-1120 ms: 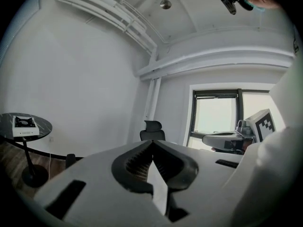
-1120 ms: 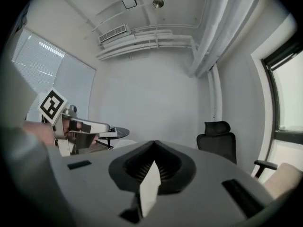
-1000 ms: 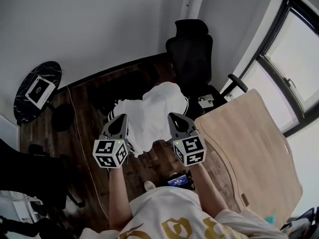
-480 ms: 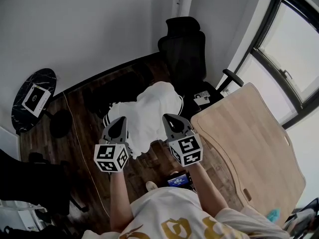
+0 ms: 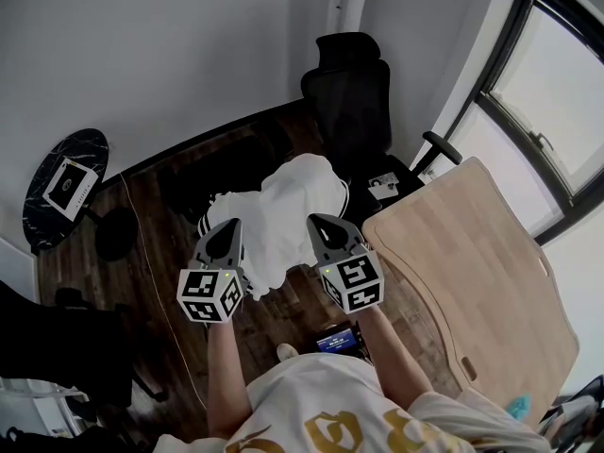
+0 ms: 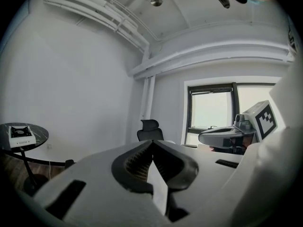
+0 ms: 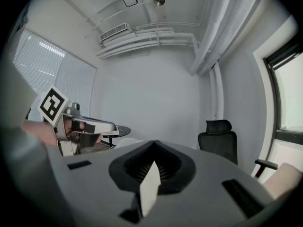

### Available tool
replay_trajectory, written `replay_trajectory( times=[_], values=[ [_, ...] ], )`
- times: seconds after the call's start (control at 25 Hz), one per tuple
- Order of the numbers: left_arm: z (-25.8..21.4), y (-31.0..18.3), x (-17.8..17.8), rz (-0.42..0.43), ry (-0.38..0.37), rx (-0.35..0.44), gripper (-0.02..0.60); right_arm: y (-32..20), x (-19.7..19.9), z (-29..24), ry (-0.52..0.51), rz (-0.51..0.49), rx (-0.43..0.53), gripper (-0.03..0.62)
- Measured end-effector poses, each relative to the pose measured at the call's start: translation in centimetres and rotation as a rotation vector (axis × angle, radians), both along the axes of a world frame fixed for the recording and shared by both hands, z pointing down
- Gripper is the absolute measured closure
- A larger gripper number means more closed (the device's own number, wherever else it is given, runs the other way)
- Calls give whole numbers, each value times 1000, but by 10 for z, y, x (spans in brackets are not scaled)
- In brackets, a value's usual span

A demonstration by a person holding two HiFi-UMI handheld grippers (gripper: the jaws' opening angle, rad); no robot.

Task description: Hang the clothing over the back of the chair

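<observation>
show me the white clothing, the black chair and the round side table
white clothing [image 5: 283, 206], head view, middle of the cloth
black chair [image 5: 354, 111], head view, its backrest
round side table [image 5: 92, 147], head view, bare top near the rim

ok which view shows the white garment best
The head view: the white garment hangs spread between the left gripper and right gripper, short of the black chair. Each gripper view shows only a thin white sliver pinched in its shut jaws.
</observation>
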State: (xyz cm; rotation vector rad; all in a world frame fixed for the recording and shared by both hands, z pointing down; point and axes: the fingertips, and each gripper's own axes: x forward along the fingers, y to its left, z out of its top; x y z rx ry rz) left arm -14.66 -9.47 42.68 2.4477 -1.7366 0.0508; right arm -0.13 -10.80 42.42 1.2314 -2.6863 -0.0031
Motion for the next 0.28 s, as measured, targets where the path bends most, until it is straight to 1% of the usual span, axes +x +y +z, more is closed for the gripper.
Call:
replay_trajectory(
  times=[0.28],
  values=[
    [-4, 3, -2, -13, 2, 6, 560, 3, -1, 0, 9, -16, 5, 583]
  ],
)
